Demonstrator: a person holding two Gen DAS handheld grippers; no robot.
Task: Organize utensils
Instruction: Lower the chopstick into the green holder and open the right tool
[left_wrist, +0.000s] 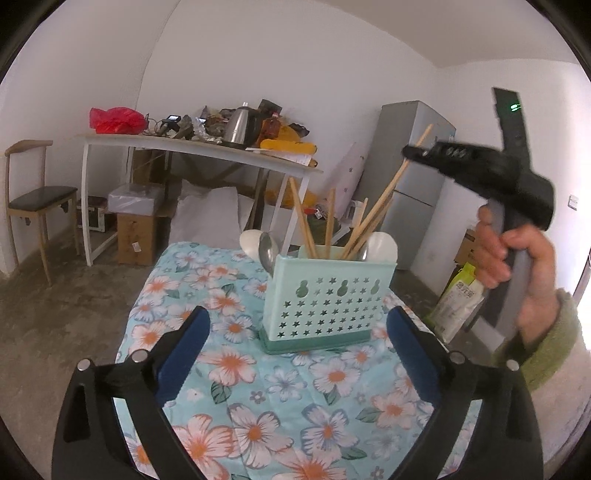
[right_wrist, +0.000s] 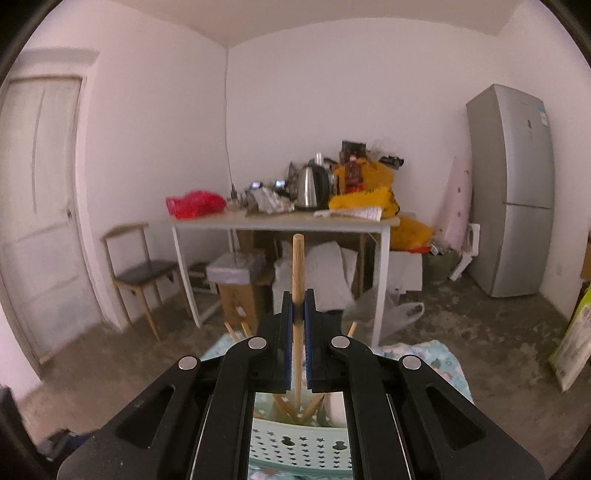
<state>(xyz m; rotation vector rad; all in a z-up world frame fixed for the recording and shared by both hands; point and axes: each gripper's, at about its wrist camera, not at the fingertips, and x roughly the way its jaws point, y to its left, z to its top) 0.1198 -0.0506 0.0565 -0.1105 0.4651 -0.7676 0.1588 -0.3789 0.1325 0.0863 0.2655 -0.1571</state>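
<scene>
Left wrist view: low over the near end of the flowered cloth (left_wrist: 229, 369), facing the utensil holder (left_wrist: 325, 299) close ahead. Right wrist view: above that holder (right_wrist: 299, 443), looking level across the room. Shared: holder, cluttered white table (left_wrist: 199, 147) (right_wrist: 280, 221), fridge (left_wrist: 413, 173) (right_wrist: 513, 192).

Walls: plain white (right_wrist: 314, 92), meeting in a corner behind the far table.
Ceiling: white (right_wrist: 332, 14).
Floor: bare grey concrete (right_wrist: 461, 332), rough and stained.
Door: pale panelled door (right_wrist: 40, 206) in the left wall.
Far table: white-legged table (right_wrist: 280, 221) against the back wall, its top crowded with a steel kettle (right_wrist: 312, 186), a red plastic bag (right_wrist: 194, 203) near its left edge and yellow bags (right_wrist: 365, 197) near its right edge.
Under the table: cardboard boxes (right_wrist: 236, 295) and white sacks (right_wrist: 325, 273).
Chair: wooden chair (right_wrist: 140, 273) with a dark seat, just left of the table.
Fridge: grey two-door fridge (right_wrist: 513, 192) at the right wall.
Near surface: blue floral cloth (left_wrist: 229, 369).
Light: soft and even.
</scene>
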